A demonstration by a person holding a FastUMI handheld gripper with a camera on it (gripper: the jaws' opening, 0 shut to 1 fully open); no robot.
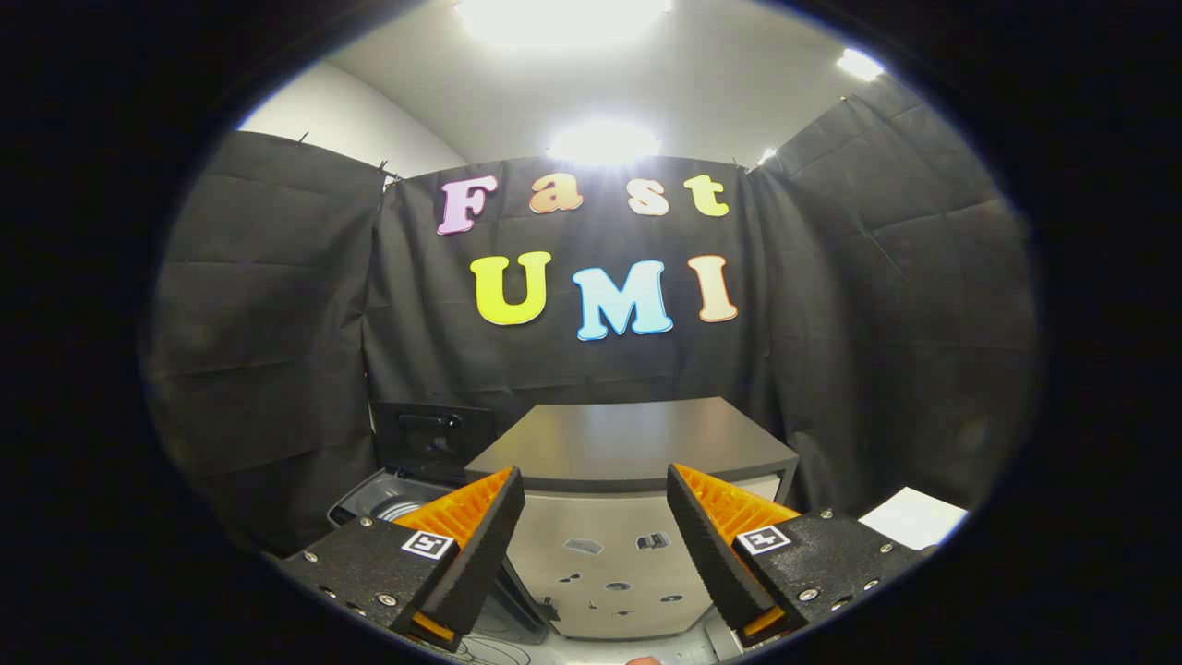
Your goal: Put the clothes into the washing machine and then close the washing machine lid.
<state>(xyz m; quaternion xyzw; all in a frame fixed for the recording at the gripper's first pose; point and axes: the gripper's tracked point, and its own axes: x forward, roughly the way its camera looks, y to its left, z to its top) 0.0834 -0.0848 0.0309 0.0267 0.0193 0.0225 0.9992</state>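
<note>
My gripper [593, 476] is open, its two orange-and-black fingers [471, 526] spread wide with nothing between them. Beyond the left finger stands the small washing machine [369, 503], grey, with its dark lid [431, 441] raised upright at the back and the round tub open below it. The left finger hides part of the tub. I cannot see any clothes in the part of the tub that shows.
A grey table [637, 439] stands straight ahead beyond the fingers, its pale front panel [609, 554] carrying several small stickers. A white flat object [914, 517] lies to the right past the right finger. Black cloth walls close the booth on three sides.
</note>
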